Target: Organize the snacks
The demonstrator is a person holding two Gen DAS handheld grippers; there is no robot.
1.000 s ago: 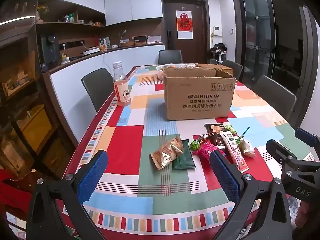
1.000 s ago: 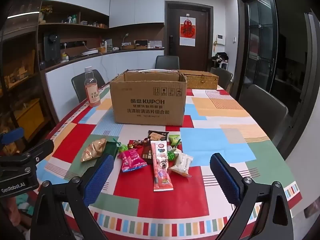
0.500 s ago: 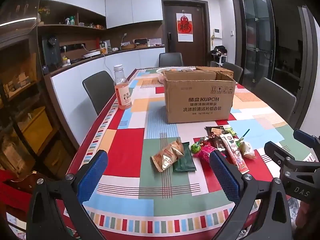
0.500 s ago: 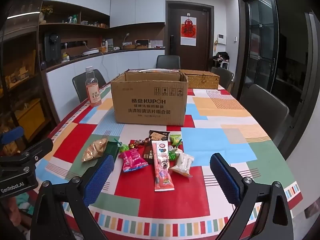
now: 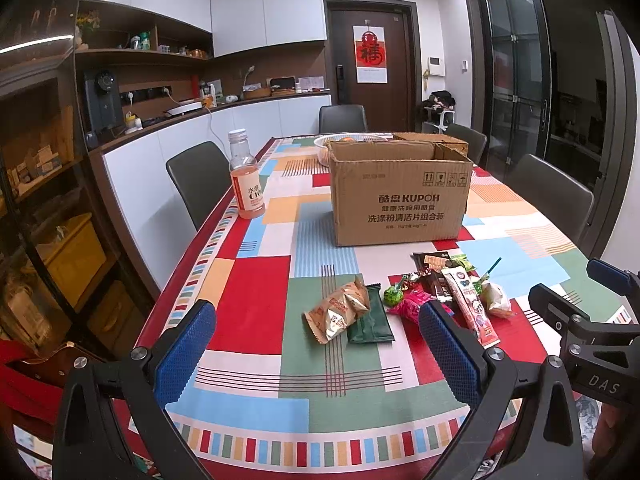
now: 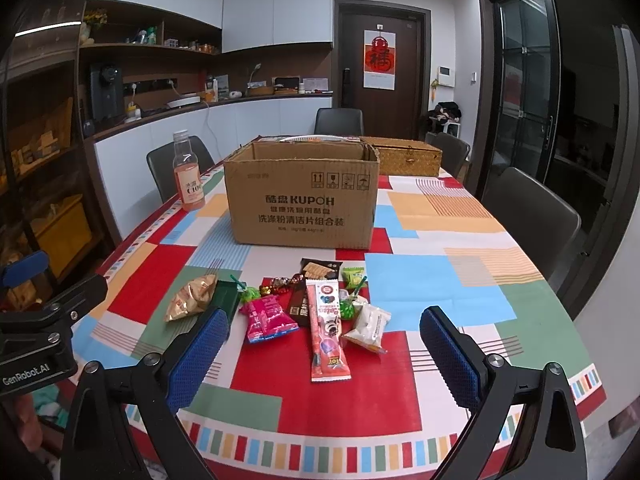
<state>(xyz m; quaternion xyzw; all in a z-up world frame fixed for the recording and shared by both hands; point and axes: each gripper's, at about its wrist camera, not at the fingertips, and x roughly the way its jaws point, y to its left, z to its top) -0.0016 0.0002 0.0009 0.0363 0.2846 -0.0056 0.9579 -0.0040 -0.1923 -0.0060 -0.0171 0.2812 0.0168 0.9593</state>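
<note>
Both tools, left tool point(image 5: 318, 354) and right tool point(image 6: 324, 354), hang wide open and empty, barely shifted from a moment ago; snacks point(image 6: 316, 304) lie untouched on the surface point(image 6: 432, 276) before the cardboard box point(image 6: 302, 200); sorting hasn't begun.

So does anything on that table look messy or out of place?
Only the small heap of snack packets lying overlapped on the patchwork tablecloth in front of the open brown cardboard box. Nothing looks spilled or damaged; the pink drink bottle stands upright.
</note>
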